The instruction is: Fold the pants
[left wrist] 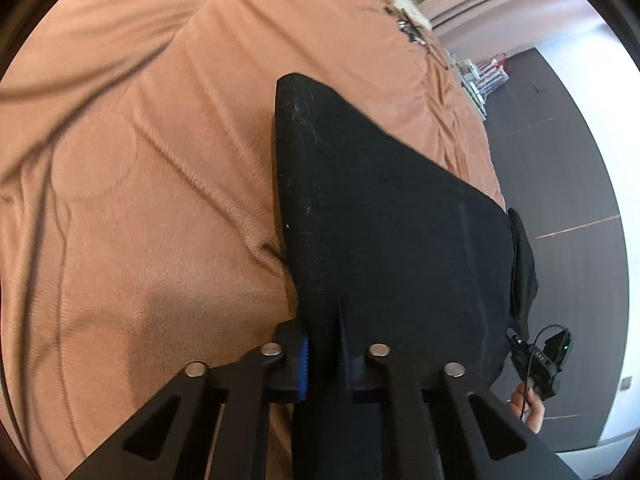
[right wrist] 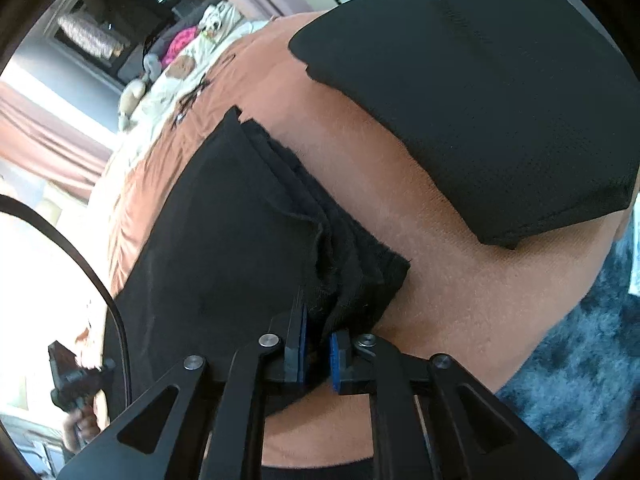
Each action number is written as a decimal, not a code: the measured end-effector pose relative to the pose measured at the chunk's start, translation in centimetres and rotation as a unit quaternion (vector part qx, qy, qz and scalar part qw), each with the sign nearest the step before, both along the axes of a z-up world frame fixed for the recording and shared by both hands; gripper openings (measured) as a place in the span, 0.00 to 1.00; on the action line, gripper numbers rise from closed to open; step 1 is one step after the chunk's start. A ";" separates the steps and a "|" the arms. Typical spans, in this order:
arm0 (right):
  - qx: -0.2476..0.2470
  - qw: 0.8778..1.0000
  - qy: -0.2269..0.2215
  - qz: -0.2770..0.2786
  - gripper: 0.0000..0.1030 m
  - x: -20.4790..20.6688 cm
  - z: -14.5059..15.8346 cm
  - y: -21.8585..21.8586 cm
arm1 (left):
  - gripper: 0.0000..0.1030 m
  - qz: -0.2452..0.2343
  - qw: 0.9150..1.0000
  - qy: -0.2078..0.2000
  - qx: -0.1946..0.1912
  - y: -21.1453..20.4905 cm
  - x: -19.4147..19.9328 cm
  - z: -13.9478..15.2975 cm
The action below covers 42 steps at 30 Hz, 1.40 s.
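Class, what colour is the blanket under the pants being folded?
The blanket is a plain orange-brown, seen best in the left wrist view, beneath the black pants.

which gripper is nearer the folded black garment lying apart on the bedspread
Right. The right gripper, clamped on the pants, has the folded garment just ahead across bare bedspread. The left gripper grips the pants' far side, farther away.

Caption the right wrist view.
Right gripper pinches black pants on orange blanket; folded black garment beyond.
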State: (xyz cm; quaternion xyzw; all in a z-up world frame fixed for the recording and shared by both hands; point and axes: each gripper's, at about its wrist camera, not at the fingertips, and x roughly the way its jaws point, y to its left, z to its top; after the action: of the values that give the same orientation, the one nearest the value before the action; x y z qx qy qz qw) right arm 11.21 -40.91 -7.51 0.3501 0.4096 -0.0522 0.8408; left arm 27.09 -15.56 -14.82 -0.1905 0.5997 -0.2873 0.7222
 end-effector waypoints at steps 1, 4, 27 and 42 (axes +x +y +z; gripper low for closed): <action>-0.001 1.000 0.006 0.006 0.12 -0.2 0.3 0.3 | 0.09 0.004 1.000 -0.003 -0.003 0.1 0.1 0.3; 0.005 1.000 0.007 0.023 0.32 -0.8 1.1 0.7 | 0.09 -0.001 1.000 -0.023 0.010 -0.1 -0.2 1.3; 0.077 0.996 -0.010 0.043 0.14 -0.2 -0.5 1.5 | 0.07 0.019 0.997 -0.074 0.012 2.9 0.3 5.2; 0.092 0.983 0.015 0.160 0.13 4.7 0.2 9.3 | 0.06 0.082 0.992 -0.094 0.033 13.7 1.2 7.2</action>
State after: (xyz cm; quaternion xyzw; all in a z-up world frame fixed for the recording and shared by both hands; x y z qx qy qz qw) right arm 15.88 -31.56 -7.35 0.3552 0.4761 0.1157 0.7961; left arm 28.24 -1.89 -7.63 -0.1872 0.5203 -0.2235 0.8027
